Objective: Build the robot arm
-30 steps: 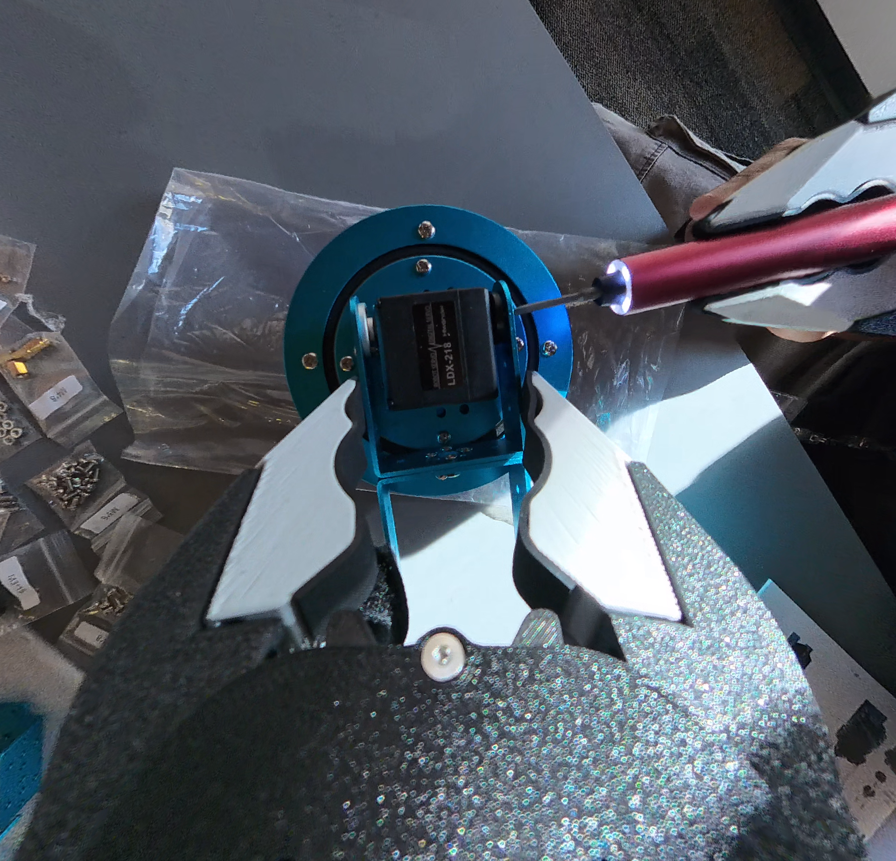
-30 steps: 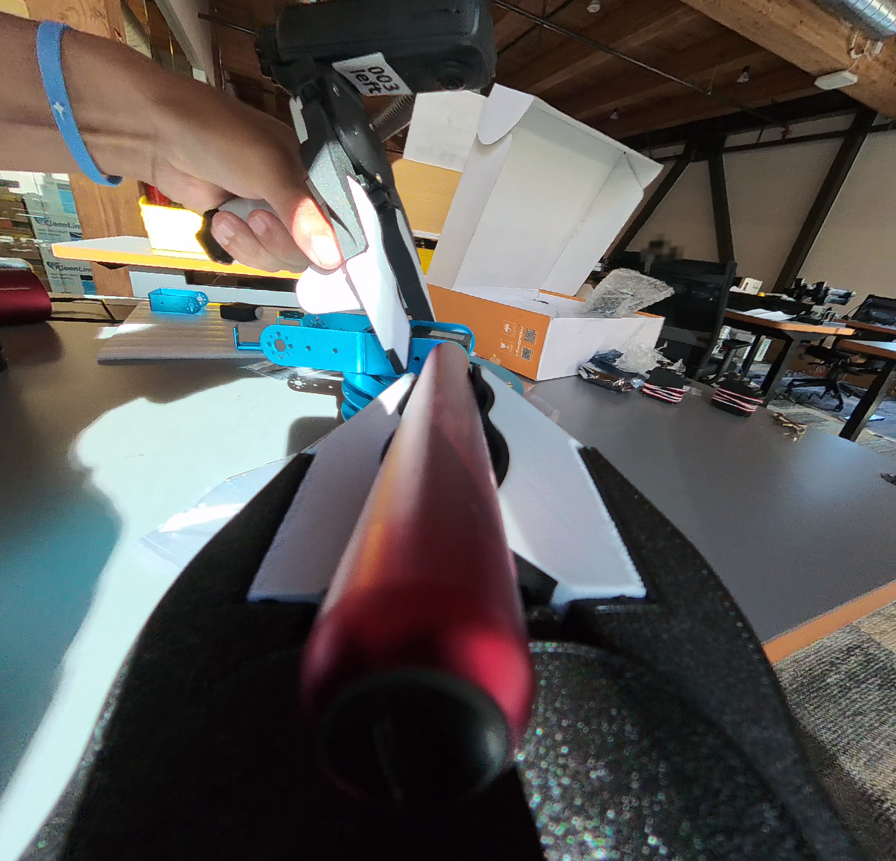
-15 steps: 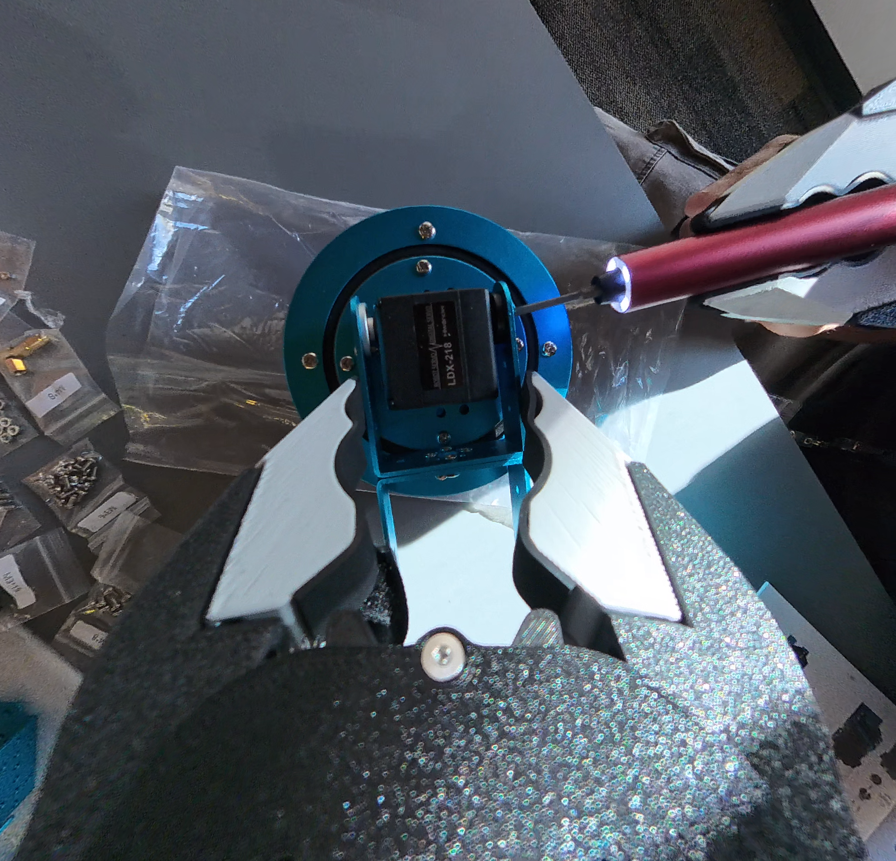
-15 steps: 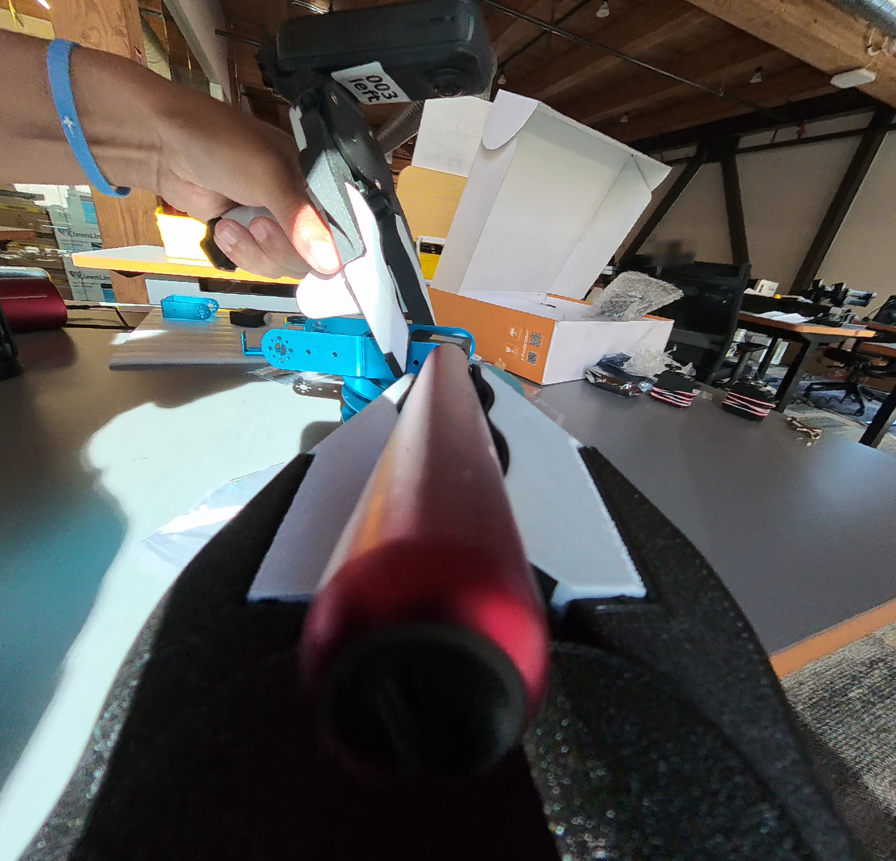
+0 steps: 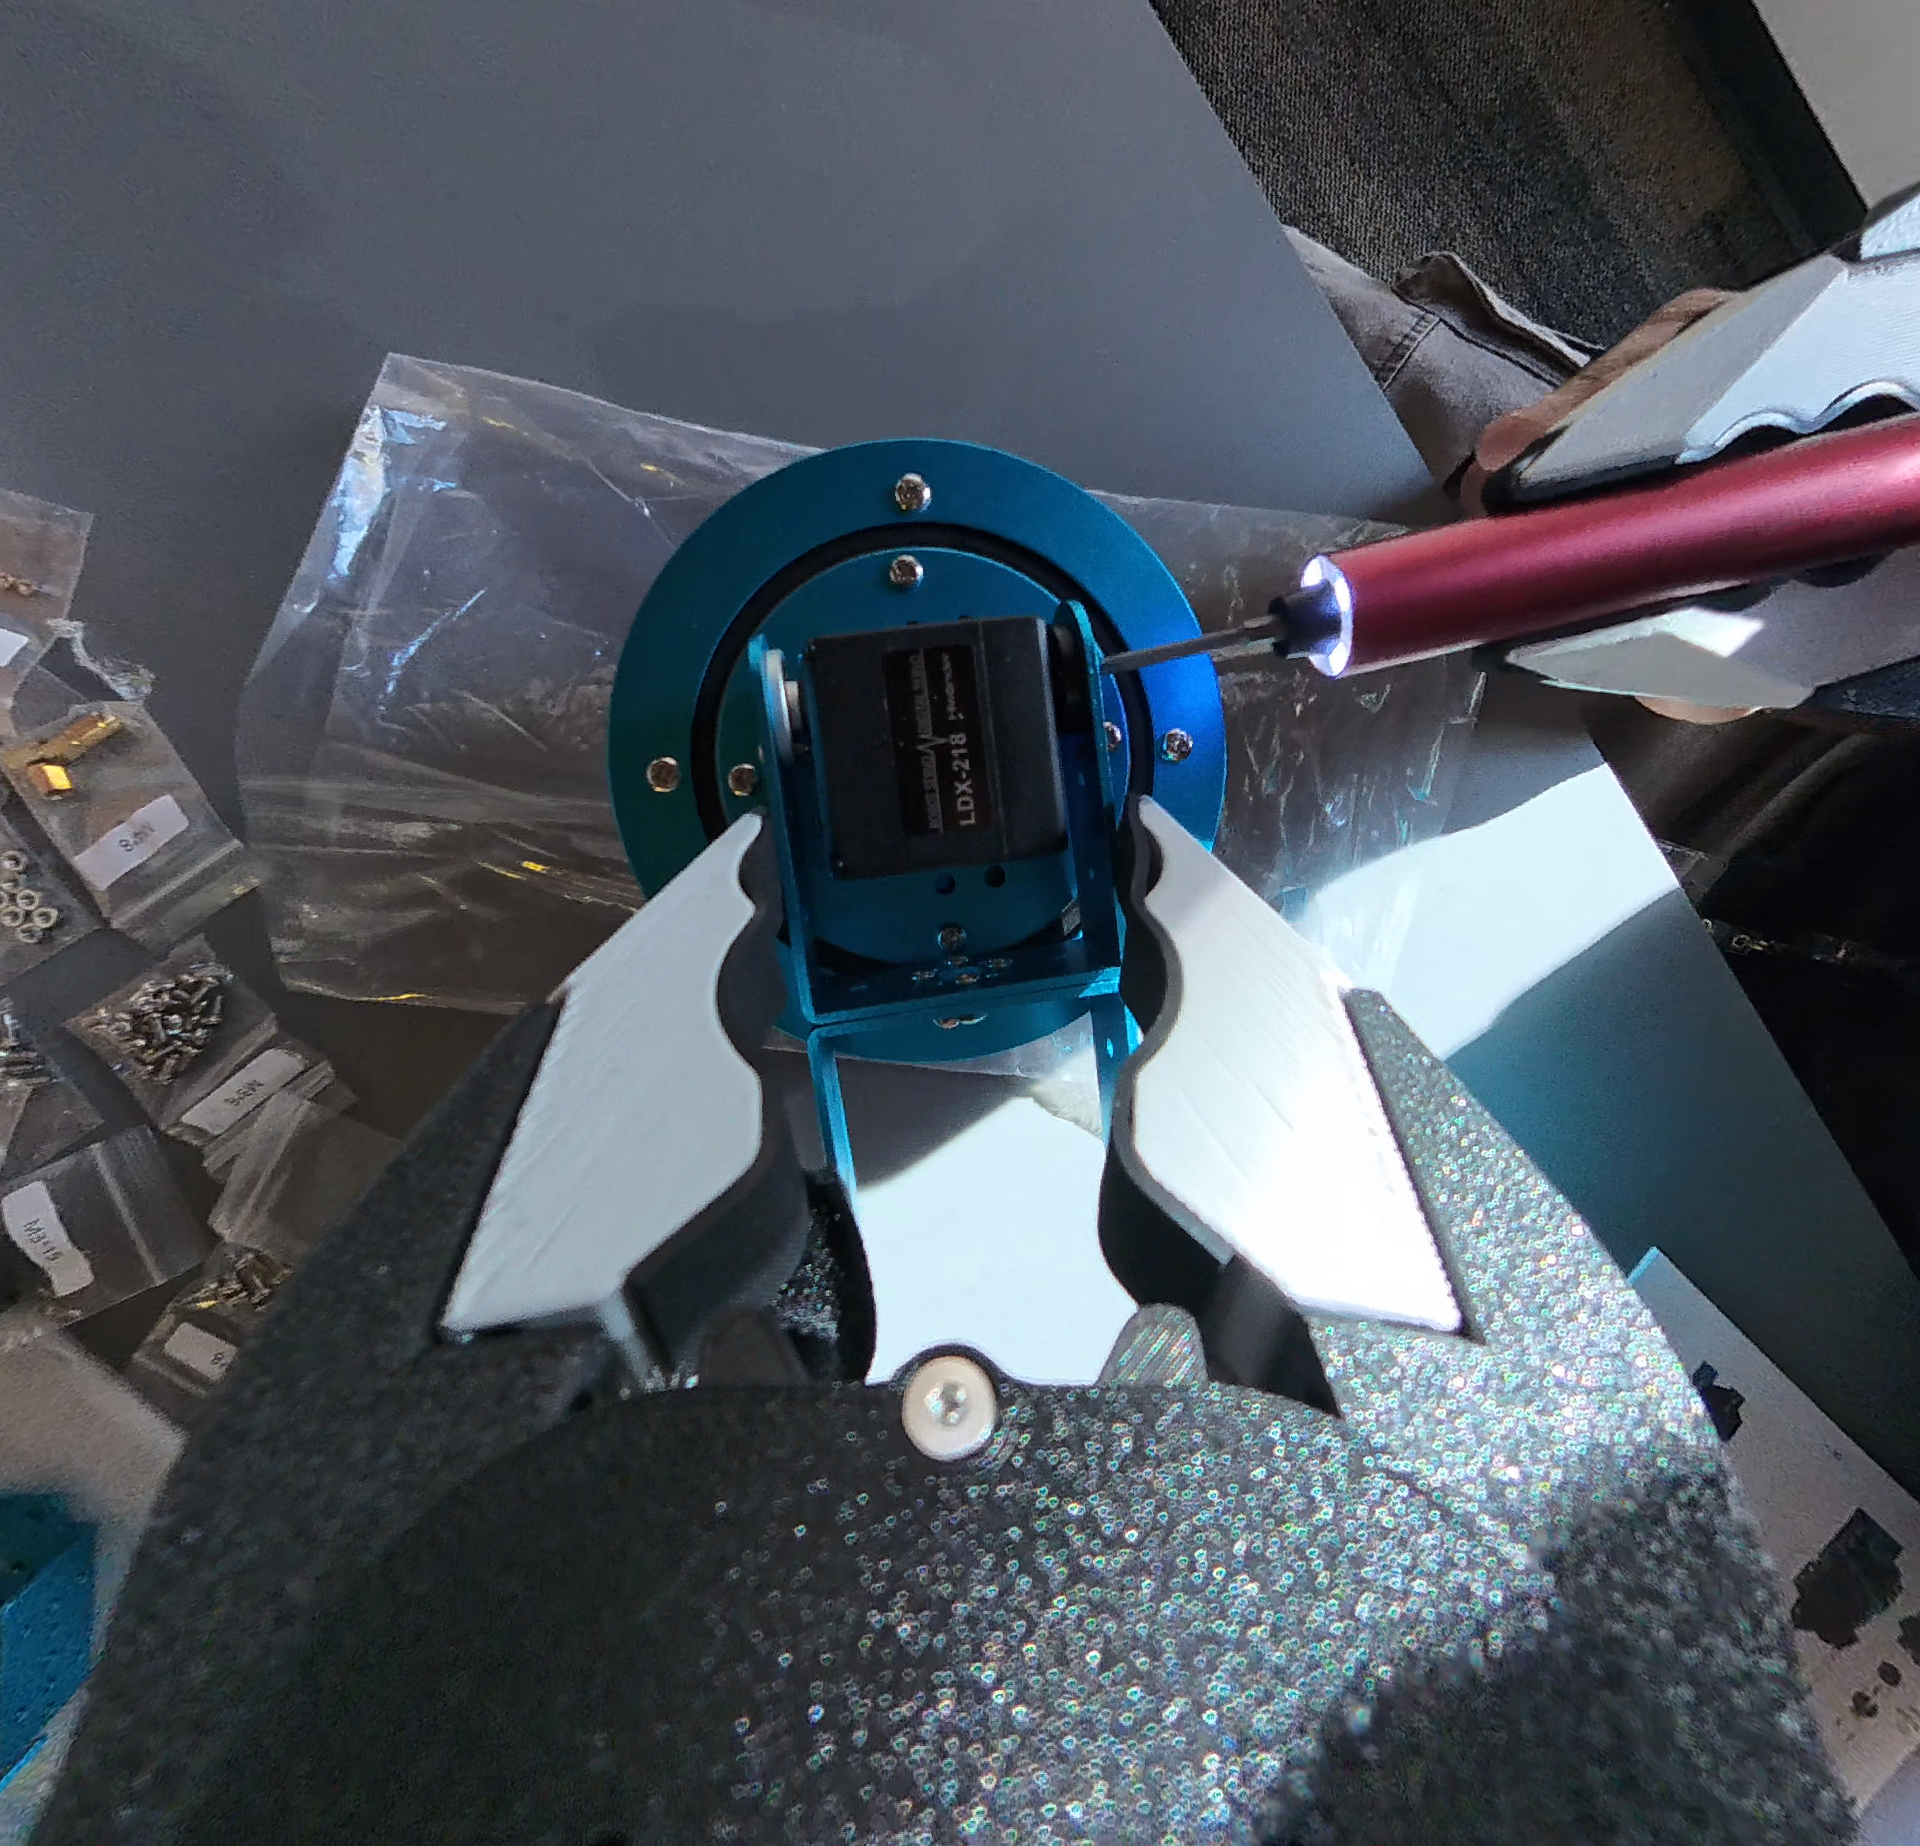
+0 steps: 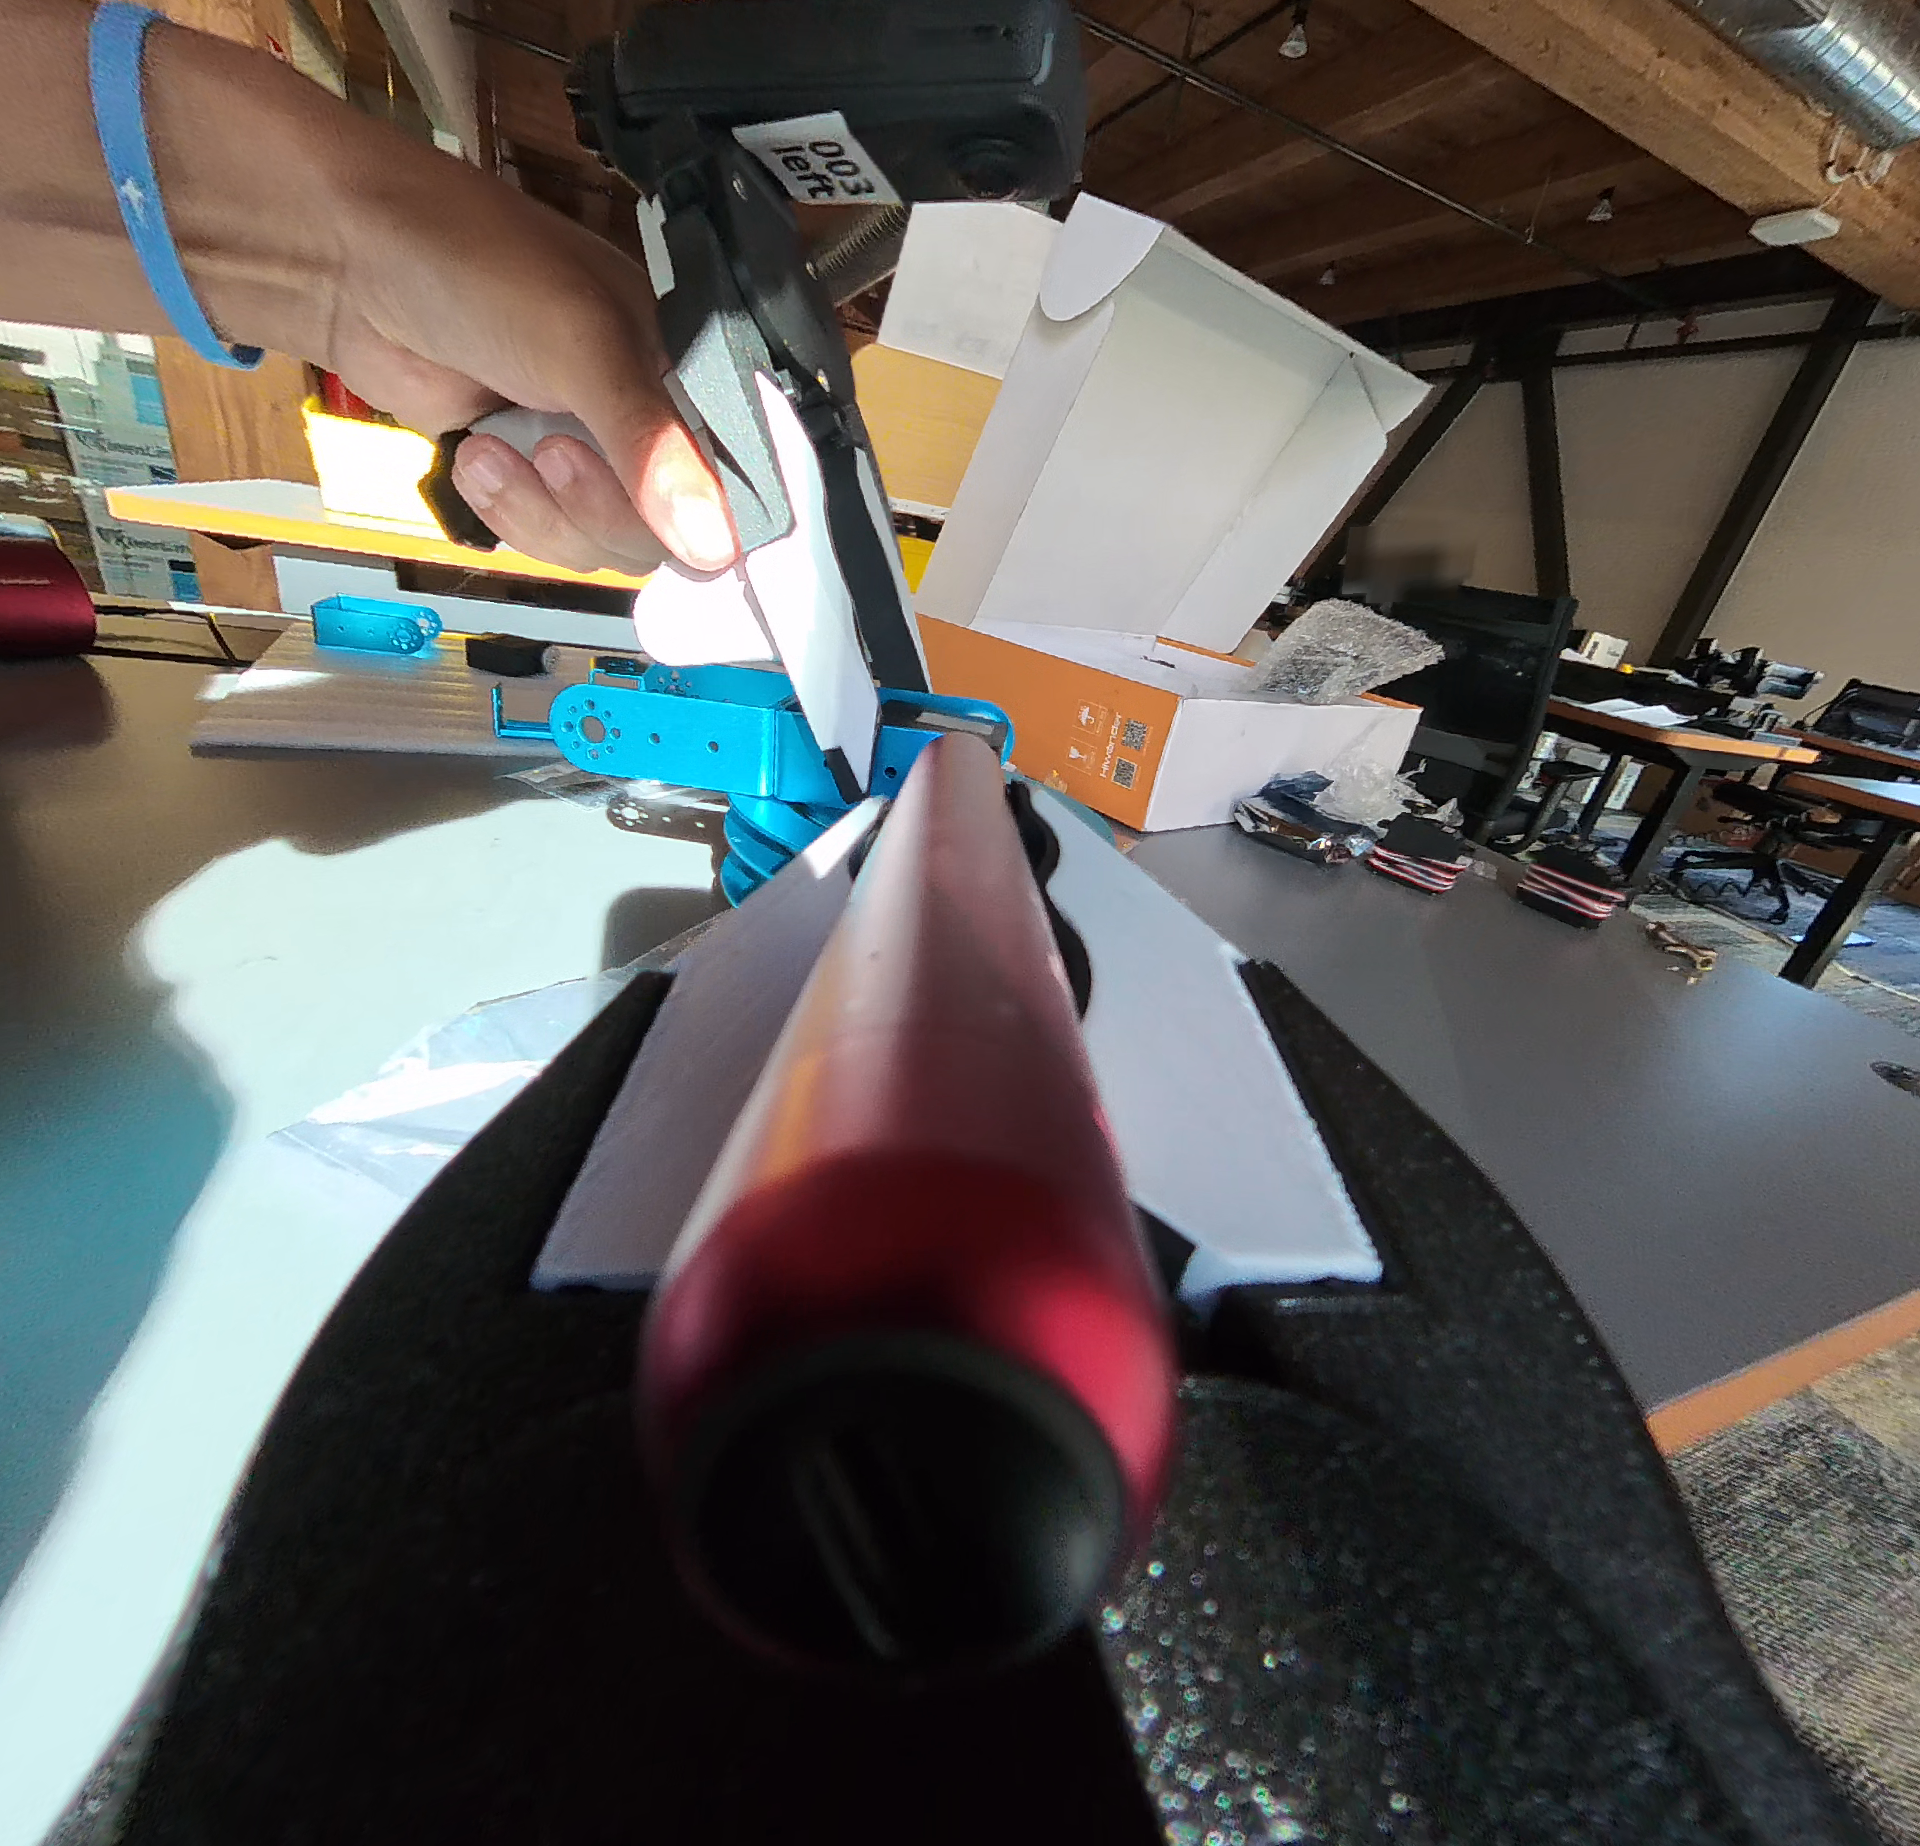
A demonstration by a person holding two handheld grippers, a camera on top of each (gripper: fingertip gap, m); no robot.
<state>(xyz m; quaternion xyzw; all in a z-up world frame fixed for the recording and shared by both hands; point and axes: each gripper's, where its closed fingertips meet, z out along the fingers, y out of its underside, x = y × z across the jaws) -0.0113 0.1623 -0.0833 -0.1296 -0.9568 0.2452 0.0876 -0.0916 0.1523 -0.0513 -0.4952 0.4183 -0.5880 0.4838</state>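
My left gripper (image 5: pixel 945 820) is shut on a blue U-shaped bracket (image 5: pixel 1101 861) that carries a black servo (image 5: pixel 935 747). The bracket stands on a round blue base (image 5: pixel 914 518). My right gripper (image 6: pixel 951 809) is shut on a red electric screwdriver (image 6: pixel 935 1069) with its tip light on. In the left wrist view the screwdriver (image 5: pixel 1610 549) comes in from the right and its thin bit (image 5: pixel 1164 648) meets the bracket's right side plate. The right wrist view shows the left gripper (image 6: pixel 831 674), held by a hand, clamping the bracket (image 6: pixel 675 736) from above.
A clear plastic bag (image 5: pixel 447 705) lies under the base. Small bags of screws (image 5: pixel 156 1017) lie at the left. An open white and orange box (image 6: pixel 1143 716), wrapped servos (image 6: pixel 1423 861) and a spare blue bracket (image 6: pixel 364 622) sit farther back. The table edge (image 6: pixel 1766 1360) runs at right.
Almost nothing has moved. The screwdriver's rear has swung slightly while its bit stays at the bracket's right side. The left gripper keeps its hold.
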